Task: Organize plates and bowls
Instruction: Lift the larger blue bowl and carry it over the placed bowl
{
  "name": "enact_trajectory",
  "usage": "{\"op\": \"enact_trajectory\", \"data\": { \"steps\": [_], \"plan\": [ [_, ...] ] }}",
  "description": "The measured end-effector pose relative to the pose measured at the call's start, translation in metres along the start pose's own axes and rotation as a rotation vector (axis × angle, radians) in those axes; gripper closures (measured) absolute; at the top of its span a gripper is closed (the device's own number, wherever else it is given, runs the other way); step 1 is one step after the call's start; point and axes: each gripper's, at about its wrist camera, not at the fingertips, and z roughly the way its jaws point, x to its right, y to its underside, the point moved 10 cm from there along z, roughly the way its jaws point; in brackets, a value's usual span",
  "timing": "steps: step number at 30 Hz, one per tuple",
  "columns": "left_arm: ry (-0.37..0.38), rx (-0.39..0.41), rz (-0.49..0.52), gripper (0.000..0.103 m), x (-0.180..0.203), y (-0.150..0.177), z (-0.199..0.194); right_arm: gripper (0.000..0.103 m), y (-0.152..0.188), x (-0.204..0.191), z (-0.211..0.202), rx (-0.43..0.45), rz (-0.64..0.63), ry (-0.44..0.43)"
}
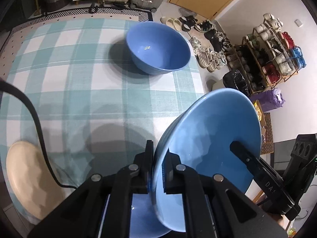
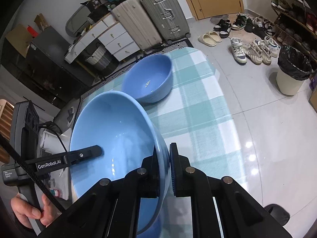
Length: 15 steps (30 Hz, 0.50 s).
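A light blue bowl (image 1: 210,130) hangs tilted above the checked tablecloth (image 1: 79,83), held by both grippers at opposite sides of its rim. My left gripper (image 1: 157,170) is shut on the near rim, one finger outside and one inside. In the right wrist view, my right gripper (image 2: 163,168) is shut on the other rim of the same bowl (image 2: 111,130). Each view shows the other gripper's finger inside the bowl. A darker blue bowl (image 1: 158,47) (image 2: 148,77) stands upright near the table's far edge. A cream plate (image 1: 25,178) lies at the near left.
The table edge (image 2: 221,103) drops to a glossy tiled floor. Beyond it are a bin with a black liner (image 2: 291,71), many shoes (image 2: 251,51), a shoe rack (image 1: 267,59) and suitcases (image 2: 164,13). A hand (image 2: 29,212) grips the left gripper's handle.
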Motion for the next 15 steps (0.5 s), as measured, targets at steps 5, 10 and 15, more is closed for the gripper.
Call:
{"op": "enact_trajectory", "data": {
  "steps": [5, 10, 15],
  "plan": [
    [-0.005, 0.011, -0.023, 0.098, -0.019, 0.026, -0.016, 0.095, 0.028, -0.022, -0.008, -0.023, -0.009, -0.013],
    [-0.025, 0.023, -0.029, 0.098, -0.033, 0.054, -0.025, 0.095, 0.056, -0.037, -0.013, -0.037, -0.022, -0.013],
    [-0.045, 0.030, -0.042, 0.098, -0.049, 0.076, -0.024, 0.095, 0.086, -0.045, -0.010, -0.055, -0.034, -0.016]
  ]
}}
